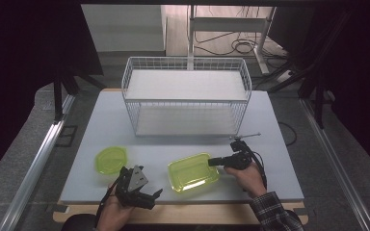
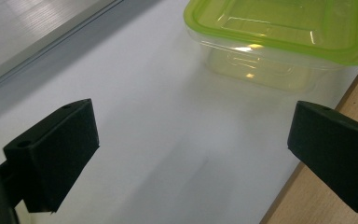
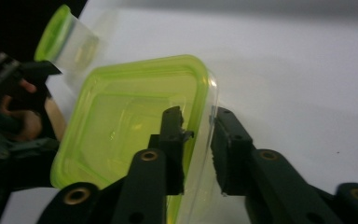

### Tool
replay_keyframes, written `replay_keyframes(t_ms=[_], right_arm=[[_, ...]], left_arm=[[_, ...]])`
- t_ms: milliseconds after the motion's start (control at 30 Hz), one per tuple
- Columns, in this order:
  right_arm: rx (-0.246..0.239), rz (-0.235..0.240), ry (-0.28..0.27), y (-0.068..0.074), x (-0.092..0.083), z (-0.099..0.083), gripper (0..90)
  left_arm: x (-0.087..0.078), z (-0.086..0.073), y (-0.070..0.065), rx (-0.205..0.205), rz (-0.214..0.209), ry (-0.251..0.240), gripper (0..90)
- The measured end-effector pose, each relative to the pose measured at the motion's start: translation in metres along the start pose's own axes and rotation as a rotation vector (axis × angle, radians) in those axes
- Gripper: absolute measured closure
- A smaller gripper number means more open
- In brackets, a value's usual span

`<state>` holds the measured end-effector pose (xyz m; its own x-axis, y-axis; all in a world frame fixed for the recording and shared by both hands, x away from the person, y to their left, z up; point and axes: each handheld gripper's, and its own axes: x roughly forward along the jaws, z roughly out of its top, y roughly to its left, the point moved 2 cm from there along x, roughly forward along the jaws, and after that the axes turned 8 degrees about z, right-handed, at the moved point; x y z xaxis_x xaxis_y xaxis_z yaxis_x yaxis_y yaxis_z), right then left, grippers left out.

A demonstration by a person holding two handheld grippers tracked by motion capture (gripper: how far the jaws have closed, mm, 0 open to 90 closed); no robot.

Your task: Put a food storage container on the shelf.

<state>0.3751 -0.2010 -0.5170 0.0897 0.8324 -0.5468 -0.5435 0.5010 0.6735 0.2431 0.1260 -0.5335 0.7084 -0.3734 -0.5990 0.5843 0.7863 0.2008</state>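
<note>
A rectangular clear container with a lime-green lid [image 1: 192, 172] [image 2: 279, 28] [image 3: 121, 126] sits at the table's front middle. My right gripper [image 1: 211, 162] [image 3: 198, 116] reaches in level from the right, one jaw over the green rim and the other against the clear outer wall, pinching that right edge. A smaller round green-lidded container [image 1: 111, 160] [image 3: 67, 39] rests to the left. Held low at the front left, my left gripper [image 1: 154, 197] [image 2: 191, 135] points toward the rectangular container with its jaws wide apart and only bare table between them.
A white wire rack [image 1: 185, 86] with two shelves stands across the back of the grey table [image 1: 270, 144]. A thin metal rod [image 1: 248, 136] lies just behind the right gripper. A wooden strip [image 1: 183, 214] runs along the table's front edge.
</note>
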Motion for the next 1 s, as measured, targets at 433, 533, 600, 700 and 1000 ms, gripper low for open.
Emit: replay_keyframes(t_ms=[433,533,600,700,1000], right_arm=[[0.088,0.102,-0.051,0.003,-0.008,0.004,80.3],[0.085,0.1,-0.067,0.004,-0.012,0.006,80.3],[0.079,0.093,-0.09,0.007,-0.018,0.008,80.3],[0.08,0.09,-0.111,0.01,-0.024,0.012,80.2],[0.068,0.099,-0.149,0.018,-0.034,0.021,80.2]], left_arm=[[-0.001,0.0,0.001,-0.001,0.001,-0.002,1.8],[-0.001,0.0,0.001,-0.006,-0.003,0.003,1.9],[-0.001,0.001,0.001,-0.008,-0.004,0.004,2.0],[-0.001,0.0,0.001,-0.011,-0.004,0.005,1.9],[0.001,0.0,0.0,-0.01,-0.009,0.018,1.9]])
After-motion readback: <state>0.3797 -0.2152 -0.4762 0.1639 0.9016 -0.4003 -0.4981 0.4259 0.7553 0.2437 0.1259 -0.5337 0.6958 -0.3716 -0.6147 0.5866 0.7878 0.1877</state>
